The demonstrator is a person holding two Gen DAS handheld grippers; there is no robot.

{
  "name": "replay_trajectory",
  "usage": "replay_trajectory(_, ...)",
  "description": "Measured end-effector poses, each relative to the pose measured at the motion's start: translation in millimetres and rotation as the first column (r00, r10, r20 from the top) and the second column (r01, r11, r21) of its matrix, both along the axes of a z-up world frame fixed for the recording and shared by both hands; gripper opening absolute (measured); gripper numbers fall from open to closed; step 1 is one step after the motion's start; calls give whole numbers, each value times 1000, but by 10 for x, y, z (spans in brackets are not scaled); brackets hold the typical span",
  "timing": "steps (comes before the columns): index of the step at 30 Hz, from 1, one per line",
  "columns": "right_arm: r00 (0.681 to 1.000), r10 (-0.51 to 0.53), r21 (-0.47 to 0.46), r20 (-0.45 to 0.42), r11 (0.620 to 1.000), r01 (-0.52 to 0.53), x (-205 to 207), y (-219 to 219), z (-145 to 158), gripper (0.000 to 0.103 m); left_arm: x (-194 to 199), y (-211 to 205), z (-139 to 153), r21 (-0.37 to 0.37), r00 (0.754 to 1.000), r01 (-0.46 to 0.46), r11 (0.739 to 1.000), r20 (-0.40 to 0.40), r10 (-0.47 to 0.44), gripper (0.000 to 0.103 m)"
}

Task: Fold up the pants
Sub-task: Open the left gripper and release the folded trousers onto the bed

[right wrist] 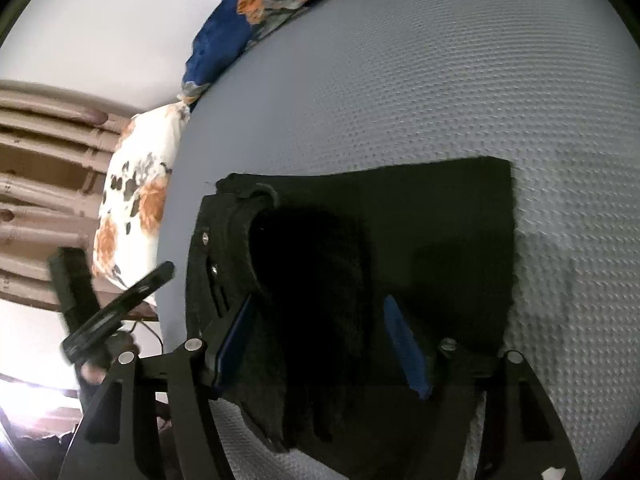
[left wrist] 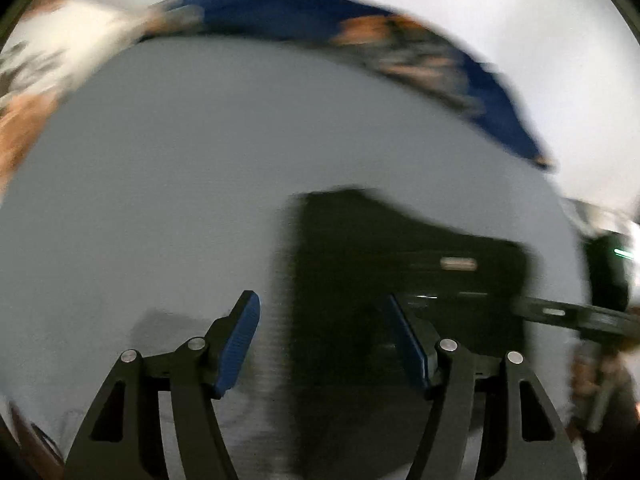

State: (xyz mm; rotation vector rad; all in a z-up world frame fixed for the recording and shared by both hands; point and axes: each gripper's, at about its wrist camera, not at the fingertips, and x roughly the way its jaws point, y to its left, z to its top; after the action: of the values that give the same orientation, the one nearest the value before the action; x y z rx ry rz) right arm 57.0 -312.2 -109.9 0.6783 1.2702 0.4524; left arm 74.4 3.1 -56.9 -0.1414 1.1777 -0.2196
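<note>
Black pants (right wrist: 400,240) lie folded into a compact rectangle on a grey textured bedspread (right wrist: 440,80), waistband with buttons at the left. My right gripper (right wrist: 318,312) is open just above the folded pants, holding nothing. In the blurred left wrist view the pants (left wrist: 400,264) lie ahead and right. My left gripper (left wrist: 320,312) is open and empty, its left finger over bare bedspread (left wrist: 180,180). The other gripper's finger (left wrist: 580,316) reaches in from the right edge.
A blue floral pillow (right wrist: 248,12) and a white floral pillow (right wrist: 136,196) lie along the bed's far edge. Beige curtains (right wrist: 40,184) hang beyond. The left gripper (right wrist: 116,312) shows at the left of the right wrist view.
</note>
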Motion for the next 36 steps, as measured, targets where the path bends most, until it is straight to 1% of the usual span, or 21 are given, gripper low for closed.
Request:
replay_trajectory(2, 1000, -3, 6, 22, 1000, 3, 68, 78, -10, 64, 34, 150, -139, 75, 998, -60, 995, -22, 62, 66)
replay_trajectory(3, 999, -4, 7, 33, 1000, 4, 98, 126, -10, 61, 46, 197, -192, 94, 996, -77, 993, -32, 81, 66)
replay_trajectory(4, 999, -3, 5, 35, 1000, 3, 131, 157, -12, 52, 96, 230, -278, 96, 994, -96, 991, -46, 100, 66)
replay_trajectory(5, 999, -2, 14, 41, 1000, 1, 153, 181, -2, 32, 95, 246, -310, 92, 993, -101, 991, -54, 107, 66)
replay_trajectory(6, 999, -4, 18, 47, 1000, 3, 162, 196, 22, 25, 87, 248, -339, 88, 992, -107, 990, -59, 112, 66)
replay_trajectory(7, 998, -5, -17, 64, 1000, 7, 148, 220, 90, 23, 79, 232, -343, 83, 992, -106, 991, -61, 111, 66)
replay_trajectory(8, 997, 0, -55, 83, 998, 4, 123, 253, 172, 16, 74, 213, -351, 78, 993, -100, 992, -61, 105, 66)
replay_trajectory(10, 994, -12, -73, 112, 997, 20, 50, 265, 360, 11, 69, 160, -340, 75, 995, -87, 993, -50, 91, 66)
replay_trajectory(11, 992, -22, -74, 122, 997, 31, 9, 257, 452, 10, 62, 127, -328, 74, 996, -78, 994, -40, 81, 66)
replay_trajectory(12, 989, -32, -94, 147, 994, 47, -53, 246, 589, 10, 64, 96, -321, 71, 997, -70, 995, -34, 73, 66)
replay_trajectory(14, 981, -57, -136, 185, 987, 82, -144, 170, 763, 10, 64, 51, -298, 56, 998, -56, 997, -24, 57, 66)
replay_trajectory(16, 975, -106, -161, 194, 977, 138, -241, -13, 826, 10, 118, 41, -282, 47, 999, -44, 998, -24, 45, 66)
replay_trajectory(17, 975, -127, -179, 184, 971, 160, -273, -95, 806, 10, 87, 36, -260, 46, 999, -37, 998, -20, 38, 66)
replay_trajectory(19, 977, -169, -215, 127, 957, 193, -329, -261, 645, 10, 85, -19, -261, 50, 1000, -17, 999, -15, 18, 66)
replay_trajectory(21, 981, -182, -265, 61, 945, 191, -350, -326, 379, 12, 89, -81, -277, 48, 1000, 1, 999, -17, -1, 66)
replay_trajectory(22, 982, -182, -295, 56, 936, 191, -356, -335, 282, 18, 77, -123, -289, 50, 1000, 14, 999, -18, -13, 66)
replay_trajectory(23, 980, -192, -310, 54, 930, 199, -356, -344, 237, 31, 69, -156, -299, 52, 1000, 21, 998, -21, -20, 66)
replay_trajectory(26, 975, -216, -288, 46, 932, 221, -379, -379, 268, 36, 79, -313, -317, 60, 998, 55, 997, -23, -53, 66)
replay_trajectory(30, 981, -183, -332, 61, 924, 193, -538, -372, 403, 36, 44, -449, -332, 136, 995, 93, 986, 11, -96, 66)
replay_trajectory(36, 989, -131, -360, 66, 921, 147, -822, -207, 467, 36, -40, -414, -361, 173, 994, 99, 980, 20, -104, 66)
